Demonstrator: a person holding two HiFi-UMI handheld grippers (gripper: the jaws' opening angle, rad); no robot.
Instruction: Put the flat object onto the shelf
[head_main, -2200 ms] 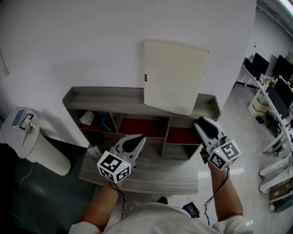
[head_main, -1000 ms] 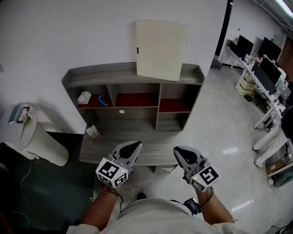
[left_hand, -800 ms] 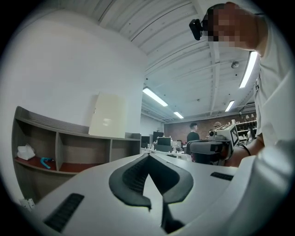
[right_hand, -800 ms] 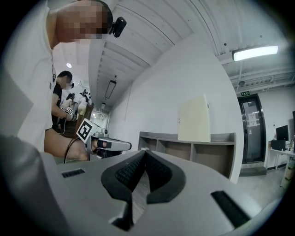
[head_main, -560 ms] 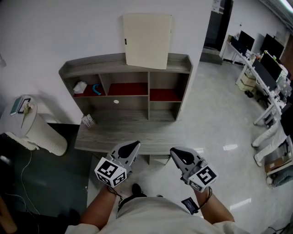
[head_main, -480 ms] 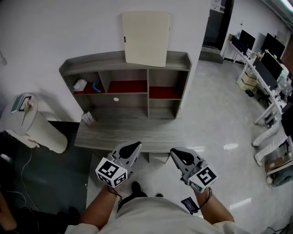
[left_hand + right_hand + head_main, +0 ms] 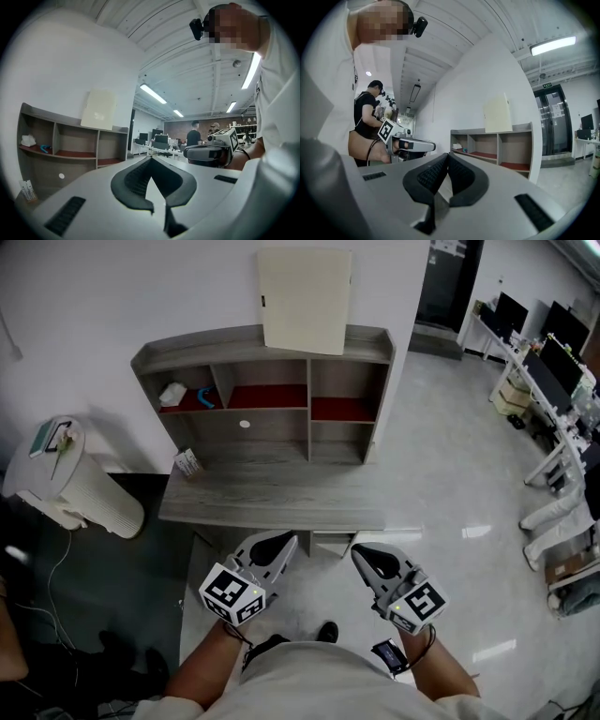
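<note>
The flat object is a cream board (image 7: 305,301) standing upright on top of the grey shelf unit (image 7: 187,348), leaning on the white wall. It also shows in the left gripper view as the board (image 7: 98,110) above the shelf (image 7: 70,133), and in the right gripper view as the board (image 7: 498,113) on the shelf (image 7: 497,133). My left gripper (image 7: 287,541) and right gripper (image 7: 358,554) hang side by side over the floor, short of the desk's front edge. Both point level at the shelf, well away from it. Both are shut with nothing between their jaws.
A grey desk (image 7: 272,502) stands under the shelf, with a small box (image 7: 188,462) on its left. A white and a blue item (image 7: 202,395) lie in the left cubby. A round white stand (image 7: 66,474) is at the left. Office desks with monitors (image 7: 553,362) are at the right.
Both grippers have drawn back from the desk and shelf and now hang over the floor. The board stays on top of the shelf. Both stay shut.
</note>
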